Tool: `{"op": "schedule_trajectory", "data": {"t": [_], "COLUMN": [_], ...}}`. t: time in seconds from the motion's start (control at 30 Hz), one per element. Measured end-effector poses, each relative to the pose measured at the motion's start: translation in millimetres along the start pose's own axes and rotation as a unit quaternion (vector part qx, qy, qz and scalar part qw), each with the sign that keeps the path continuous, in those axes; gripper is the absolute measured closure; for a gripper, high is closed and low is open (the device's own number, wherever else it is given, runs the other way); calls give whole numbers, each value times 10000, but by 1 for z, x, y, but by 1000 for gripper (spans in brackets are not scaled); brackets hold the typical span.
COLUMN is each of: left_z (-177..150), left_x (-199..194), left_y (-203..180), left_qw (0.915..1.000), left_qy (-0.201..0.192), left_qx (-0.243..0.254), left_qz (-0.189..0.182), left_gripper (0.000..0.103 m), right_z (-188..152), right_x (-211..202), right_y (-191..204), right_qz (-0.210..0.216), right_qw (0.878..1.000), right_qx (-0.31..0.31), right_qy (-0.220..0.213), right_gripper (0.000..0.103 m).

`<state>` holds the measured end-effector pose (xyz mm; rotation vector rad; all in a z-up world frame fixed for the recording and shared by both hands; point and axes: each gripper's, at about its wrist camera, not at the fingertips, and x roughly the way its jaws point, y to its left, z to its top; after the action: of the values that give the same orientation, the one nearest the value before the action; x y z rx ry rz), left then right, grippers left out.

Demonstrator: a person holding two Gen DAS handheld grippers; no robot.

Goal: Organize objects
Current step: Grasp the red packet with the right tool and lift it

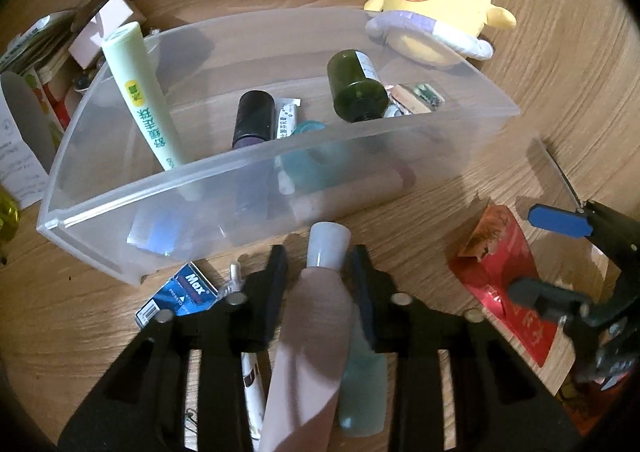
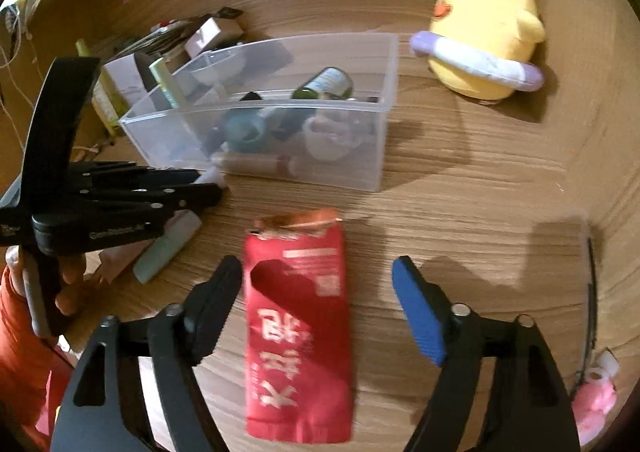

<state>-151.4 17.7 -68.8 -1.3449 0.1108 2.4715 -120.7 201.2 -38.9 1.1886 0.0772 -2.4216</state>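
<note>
STEP: L hand-held gripper (image 1: 318, 272) clamped on pink tube (image 1: 316, 316), at bin's (image 1: 256, 168) 6 o'clock, not yet in | R hand-held gripper (image 2: 318, 288) jaws wide, straddling red packet (image 2: 298, 332) on desk (image 2: 460, 188), no grip | NEXT (est.): lift tube over near wall, drop; R close on packet | TXT: "Max" on blue box (image 1: 178, 294); packet print unread.

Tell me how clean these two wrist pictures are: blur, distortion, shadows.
Left wrist view: strong fisheye bends the clear bin into a curve; corners are dark; the pink tube between the left gripper is soft, while the bin's contents are fairly sharp. Right wrist view: same bowing of the table; the red packet and yellow plush are smeared; hard shadows fall right of bin and plush.
</note>
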Motion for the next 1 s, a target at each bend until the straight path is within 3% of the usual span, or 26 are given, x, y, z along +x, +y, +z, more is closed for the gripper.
{"op": "schedule_trajectory", "data": {"t": [0.23,0.27,0.33,0.7,1.0], "left_z": [-1,0,0,1,-3], "left_x": [-8,-12,-20,-77,-149], "left_y": [-1,0,1,2,-4], "left_qw": [9998,9997,9995,9952,9835], "left_qy": [-187,-229,-324,-970,-1794], "left_qx": [66,40,23,-108,-120], "left_qz": [52,23,18,89,215], "left_gripper": [84,84,84,84,84], "right_z": [0,0,1,7,27], "right_x": [18,18,18,-11,-55], "right_y": [17,17,16,11,6], "right_qz": [-189,-165,-70,-99,-132], "right_qw": [9991,9992,9993,9993,9949], "right_qx": [-326,-335,-323,-232,-169], "right_qy": [183,167,195,-276,-984], "right_gripper": [30,33,53,53,53]}}
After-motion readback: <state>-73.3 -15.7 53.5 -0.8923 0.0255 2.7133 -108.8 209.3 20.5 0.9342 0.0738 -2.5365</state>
